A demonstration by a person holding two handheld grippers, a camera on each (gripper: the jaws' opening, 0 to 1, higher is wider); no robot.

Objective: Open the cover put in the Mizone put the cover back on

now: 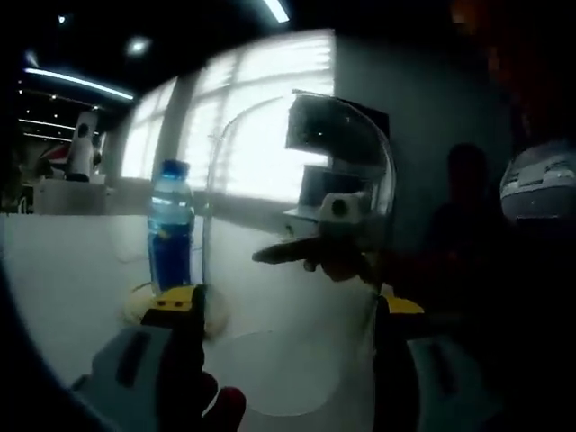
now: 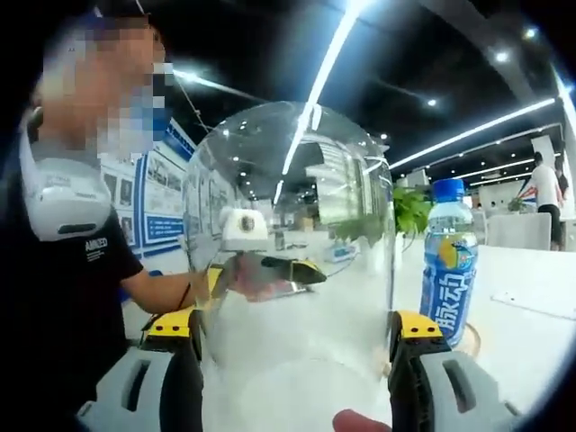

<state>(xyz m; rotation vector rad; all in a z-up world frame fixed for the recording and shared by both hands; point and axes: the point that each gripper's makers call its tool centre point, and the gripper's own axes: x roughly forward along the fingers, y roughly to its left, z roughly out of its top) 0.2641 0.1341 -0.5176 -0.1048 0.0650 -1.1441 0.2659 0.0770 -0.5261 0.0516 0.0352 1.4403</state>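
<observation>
The left claw (image 1: pixel 286 310) has its two yellow-tipped jaws spread to either side of a clear, dome-shaped plastic cover (image 1: pixel 297 252) and pressed against its walls. The right claw (image 2: pixel 295 337) grips the same transparent dome (image 2: pixel 292 261) from the opposite side, so both claws hold it between them, apparently raised off the white tabletop (image 1: pixel 72 270). Through the plastic, each view shows the other claw's dark jaws. The Mizone, a blue-capped, blue-labelled drink bottle (image 1: pixel 171 229), stands upright on the tabletop on a pale round base, just beside the cover; in the right gripper view the bottle (image 2: pixel 448 261) stands to the right. The cover looks light, thin and slippery, likely to flex under pressure, so a gentle hold low on the opposite walls seems wisest.
</observation>
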